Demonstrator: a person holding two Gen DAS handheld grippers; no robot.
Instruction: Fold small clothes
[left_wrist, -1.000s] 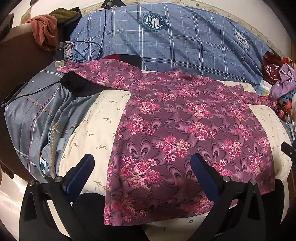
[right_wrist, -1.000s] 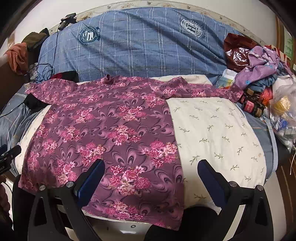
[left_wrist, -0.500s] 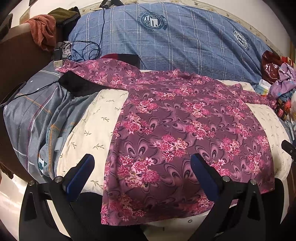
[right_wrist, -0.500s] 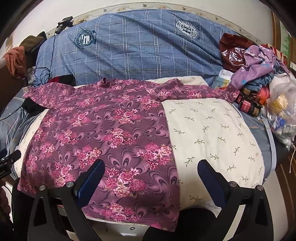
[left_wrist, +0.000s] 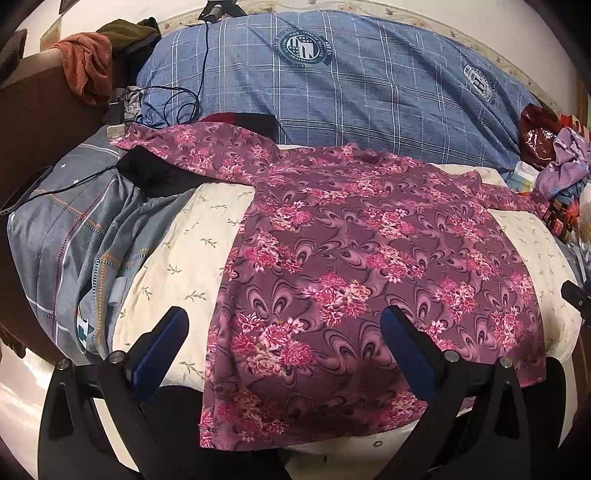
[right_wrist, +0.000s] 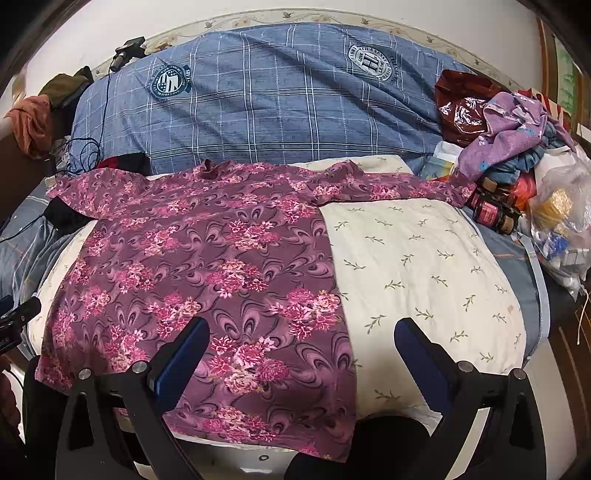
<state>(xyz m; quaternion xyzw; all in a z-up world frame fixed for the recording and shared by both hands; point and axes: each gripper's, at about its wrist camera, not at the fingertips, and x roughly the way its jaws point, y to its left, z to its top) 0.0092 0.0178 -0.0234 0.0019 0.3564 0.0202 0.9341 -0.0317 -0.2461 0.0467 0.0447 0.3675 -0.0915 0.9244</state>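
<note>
A purple shirt with pink flowers (left_wrist: 354, 266) lies spread flat on a cream leaf-print pad (left_wrist: 184, 258), sleeves out to both sides, hem hanging over the near edge. It also shows in the right wrist view (right_wrist: 207, 266) on the same pad (right_wrist: 424, 266). My left gripper (left_wrist: 284, 325) is open and empty, hovering over the hem near the shirt's left bottom corner. My right gripper (right_wrist: 301, 338) is open and empty, over the hem near the shirt's right edge. Neither touches the cloth.
A blue plaid pillow (left_wrist: 332, 81) lies behind the shirt. A grey blanket (left_wrist: 74, 240) and black cables (left_wrist: 177, 107) are at left. Purple clothes (right_wrist: 513, 133), small bottles (right_wrist: 491, 210) and a plastic bag (right_wrist: 561, 214) crowd the right. An orange cloth (left_wrist: 88, 70) hangs far left.
Both grippers have shifted slightly; the views drift a little leftward across the shirt. The shirt lies as before and both grippers stay open.
</note>
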